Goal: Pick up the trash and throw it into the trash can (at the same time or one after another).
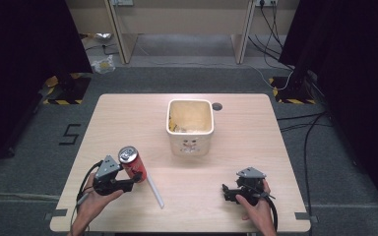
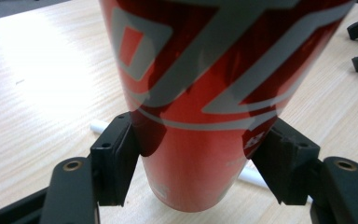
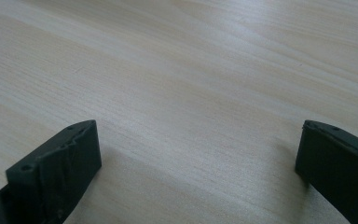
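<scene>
Our left tongs [image 1: 137, 178] grip the can [image 1: 132, 163] low down. It leans, top tilted away-left. Our right tongs [image 1: 225, 192] gape over the worktop [image 1: 236, 132].

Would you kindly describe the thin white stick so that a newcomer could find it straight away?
Start at the light wooden table and go to its near left part, where the left gripper clamps a tilted red drinks can. The thin white stick lies flat just beside that can, the only slender white thing there.
</scene>
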`<action>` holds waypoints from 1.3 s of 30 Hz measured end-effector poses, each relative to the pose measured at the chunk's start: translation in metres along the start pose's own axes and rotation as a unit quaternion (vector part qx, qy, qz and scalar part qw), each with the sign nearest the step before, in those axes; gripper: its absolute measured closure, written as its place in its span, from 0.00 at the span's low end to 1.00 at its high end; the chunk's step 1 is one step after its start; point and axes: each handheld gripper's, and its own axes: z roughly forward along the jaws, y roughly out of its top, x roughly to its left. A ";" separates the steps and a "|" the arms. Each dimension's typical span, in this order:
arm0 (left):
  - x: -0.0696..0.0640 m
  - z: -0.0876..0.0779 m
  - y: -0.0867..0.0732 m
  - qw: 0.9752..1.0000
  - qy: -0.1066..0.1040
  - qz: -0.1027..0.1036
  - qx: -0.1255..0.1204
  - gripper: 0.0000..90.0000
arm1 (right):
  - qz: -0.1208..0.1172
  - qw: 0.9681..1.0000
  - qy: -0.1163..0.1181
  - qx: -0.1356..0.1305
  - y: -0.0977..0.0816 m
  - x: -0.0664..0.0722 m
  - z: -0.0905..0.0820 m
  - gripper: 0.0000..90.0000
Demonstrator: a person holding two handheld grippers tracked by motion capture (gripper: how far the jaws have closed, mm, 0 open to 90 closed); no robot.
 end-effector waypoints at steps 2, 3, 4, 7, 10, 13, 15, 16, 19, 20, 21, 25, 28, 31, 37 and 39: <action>0.000 0.000 0.003 1.000 0.000 0.001 0.000 0.38 | 0.000 1.000 0.000 0.000 0.000 0.000 0.000 0.00; 0.000 0.000 0.004 1.000 -0.001 0.001 -0.001 0.38 | 0.000 1.000 0.000 0.000 0.000 0.000 0.000 0.00; 0.000 0.000 0.006 1.000 -0.002 0.001 0.000 0.38 | 0.000 1.000 0.000 0.000 0.000 0.000 0.000 0.00; 0.001 0.001 0.010 1.000 -0.004 0.001 -0.001 0.38 | 0.000 1.000 0.000 0.000 0.000 0.000 0.000 0.00; 0.001 0.002 0.012 1.000 -0.005 0.001 -0.001 0.38 | 0.000 1.000 0.000 0.000 0.000 0.000 0.000 0.00; 0.001 0.002 0.017 1.000 -0.009 0.001 -0.001 0.38 | 0.000 1.000 0.000 -0.001 0.000 0.000 0.000 0.00; 0.001 0.003 0.018 1.000 -0.011 0.001 -0.002 0.38 | 0.000 1.000 0.000 0.000 0.000 0.000 0.000 0.00; 0.002 0.003 0.021 1.000 -0.018 -0.001 -0.003 0.38 | 0.000 1.000 0.000 0.000 0.000 0.000 0.000 0.00; 0.002 0.003 0.025 1.000 -0.024 -0.003 -0.007 0.38 | 0.000 1.000 0.000 0.000 0.000 0.000 0.000 0.00; 0.001 0.004 0.029 1.000 -0.024 0.001 -0.008 0.38 | 0.000 1.000 0.000 0.000 0.000 0.000 0.000 0.00; 0.001 0.004 0.029 1.000 -0.024 0.001 -0.008 0.38 | 0.000 1.000 0.000 -0.001 0.000 0.000 0.000 0.00; 0.001 0.005 0.038 1.000 -0.025 0.006 -0.009 0.38 | 0.000 1.000 0.000 0.000 0.000 0.000 0.000 0.00; 0.001 0.005 0.040 1.000 -0.027 0.005 -0.009 0.38 | 0.000 1.000 0.000 0.000 0.000 0.000 0.000 0.00; 0.002 0.006 0.046 0.999 -0.033 0.004 -0.009 0.38 | 0.000 1.000 0.000 0.000 0.000 0.000 0.000 0.00; 0.004 0.008 0.059 0.999 -0.036 0.008 -0.015 0.38 | 0.000 1.000 0.000 0.000 0.000 0.000 0.000 0.00; 0.004 0.008 0.061 0.999 -0.036 0.009 -0.017 0.38 | 0.000 1.000 0.000 0.000 0.000 0.000 0.000 0.00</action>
